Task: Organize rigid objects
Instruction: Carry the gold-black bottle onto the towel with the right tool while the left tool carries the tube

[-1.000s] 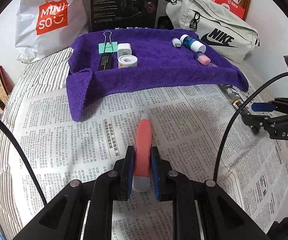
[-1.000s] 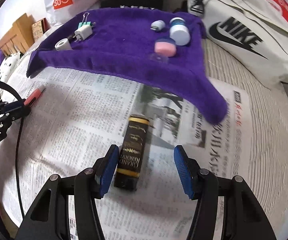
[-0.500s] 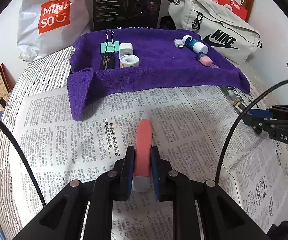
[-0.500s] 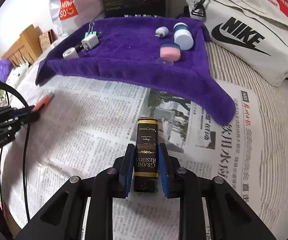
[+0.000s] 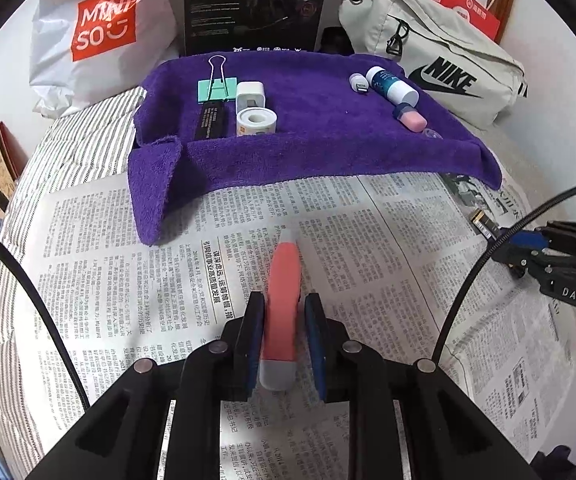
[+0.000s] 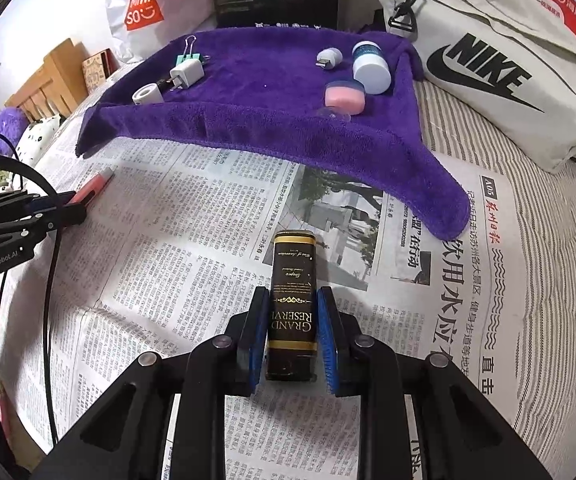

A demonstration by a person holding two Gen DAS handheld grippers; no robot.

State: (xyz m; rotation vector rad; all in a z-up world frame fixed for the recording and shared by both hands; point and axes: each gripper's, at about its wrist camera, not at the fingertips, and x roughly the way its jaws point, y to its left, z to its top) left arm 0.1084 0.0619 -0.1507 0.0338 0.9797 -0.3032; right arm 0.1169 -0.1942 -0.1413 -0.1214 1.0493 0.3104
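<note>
Orientation, left side: pink tube (image 5: 283, 280) flat on the newspaper (image 5: 368, 240), long axis in line with the left tool (image 5: 283, 320), pale cap end nearest the camera, narrow tip toward the purple towel (image 5: 328, 152). Jaws opening around it, with one pad against the tube and a thin gap showing at the other.

Orientation, right side: black bottle (image 6: 292, 272) with gold bands, flat on the newspaper, long axis in line with the right tool (image 6: 292, 312), far end toward the drooping towel corner. Pinched on both flanks at the lettered lower half, pads pressed tight.

Edges and room:
- Near towel edge draped onto the newspaper ahead of both tools; one corner folded over on the left, one hanging down on the right.
- Bare newspaper between the pink tip and the towel edge, and between the bottle end and the towel corner.
- Wide clear stretch of newspaper between the two tools, well apart.
- Striped bed sheet (image 6: 548, 280) exposed past the paper edges.
- White shopping bag (image 5: 87, 36), black box (image 5: 255, 0) and grey bag (image 5: 440, 60) close behind the far towel edge.

Count on the towel, eight items in two groups:
- Left group: one binder clip (image 5: 215, 90), one white plug (image 5: 251, 96), one tape roll (image 5: 255, 122), one black stick (image 5: 211, 120).
- Right group: one small white adapter (image 5: 358, 82), one blue-and-white bottle (image 5: 392, 86), one pink jar (image 5: 412, 118), one small clear piece (image 5: 432, 134), too small to identify.

Count on the newspaper: two, one per tool.
</note>
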